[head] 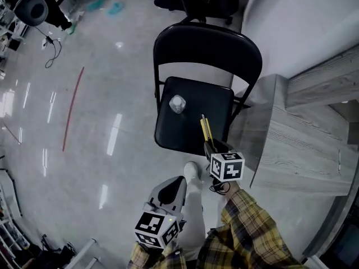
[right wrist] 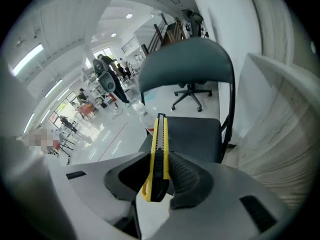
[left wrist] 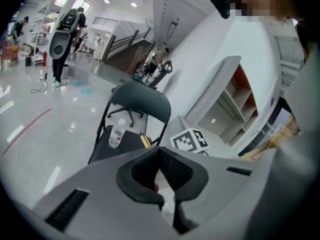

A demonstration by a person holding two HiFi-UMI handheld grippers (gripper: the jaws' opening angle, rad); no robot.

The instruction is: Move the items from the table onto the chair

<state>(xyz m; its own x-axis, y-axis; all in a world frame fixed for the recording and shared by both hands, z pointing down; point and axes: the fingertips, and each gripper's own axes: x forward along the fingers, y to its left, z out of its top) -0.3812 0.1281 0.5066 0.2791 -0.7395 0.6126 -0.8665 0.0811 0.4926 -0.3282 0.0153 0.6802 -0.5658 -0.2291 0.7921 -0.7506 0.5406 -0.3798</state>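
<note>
The right gripper (right wrist: 161,159) is clamped on a yellow utility knife (right wrist: 160,149), pads squeezing the flanks near its rear end while most of the body juts forward. The tip hangs over the front right corner of the chair (head: 196,111) seat, not yet set down. A clear bottle (head: 177,103) already lies near the seat's left edge, well apart from the knife. The grey table (head: 291,144) stands just beside the chair's right side. The left gripper (left wrist: 160,154) trails lower down, jaws together on nothing. The danger is the short hold: with so much knife sticking out, a jolt could swing it in the pads, and letting go this close to the front edge could send it sliding to the floor (head: 112,150). The right gripper view shows the pads biting the knife, and only the head view shows which corner lies beneath it. Whether the blade is out, no view settles.
</note>
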